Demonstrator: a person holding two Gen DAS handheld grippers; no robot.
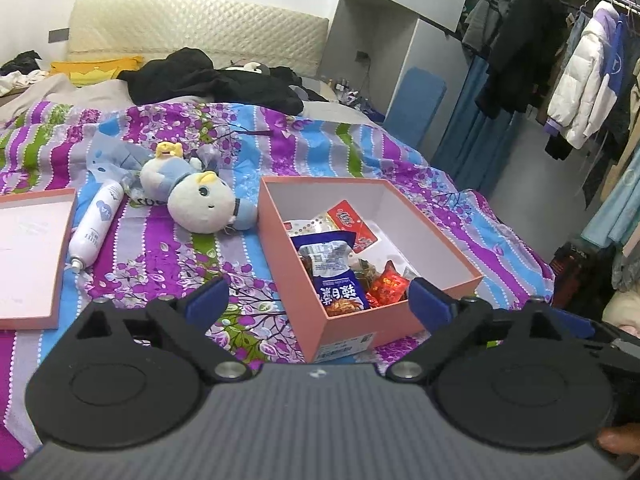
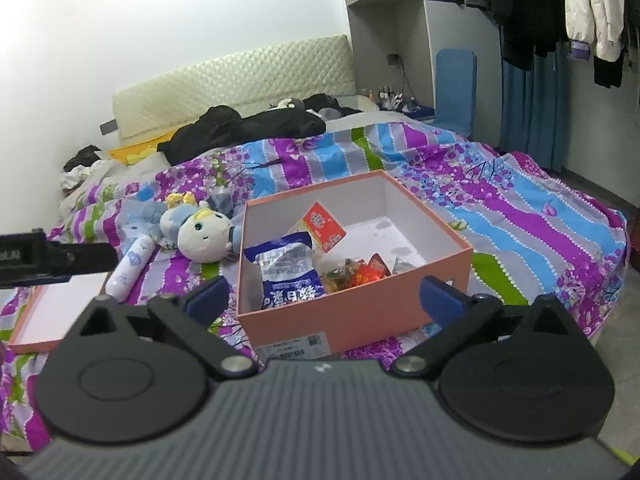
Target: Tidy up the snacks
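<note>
A pink cardboard box (image 1: 352, 332) (image 2: 360, 320) stands open on the flowered bedspread. Inside lie a blue-and-white snack bag (image 1: 334, 268) (image 2: 286, 268), a red packet (image 1: 352, 222) (image 2: 324, 226) and small orange and red wrapped snacks (image 1: 390, 284) (image 2: 360, 272). My left gripper (image 1: 318, 300) hovers over the box's near left corner, jaws wide open, nothing between the blue pads. My right gripper (image 2: 324, 298) faces the box's near wall, also wide open and holding nothing. The left gripper's dark body (image 2: 48, 260) shows at the left edge of the right wrist view.
The box's pink lid (image 1: 28, 256) (image 2: 52, 312) lies upside down to the left. A white spray bottle (image 1: 96, 224) (image 2: 130, 266) and a plush doll (image 1: 196, 196) (image 2: 200, 234) lie between lid and box. Black clothes (image 1: 212, 80) are heaped near the headboard. Hanging coats (image 1: 560, 60) fill the right.
</note>
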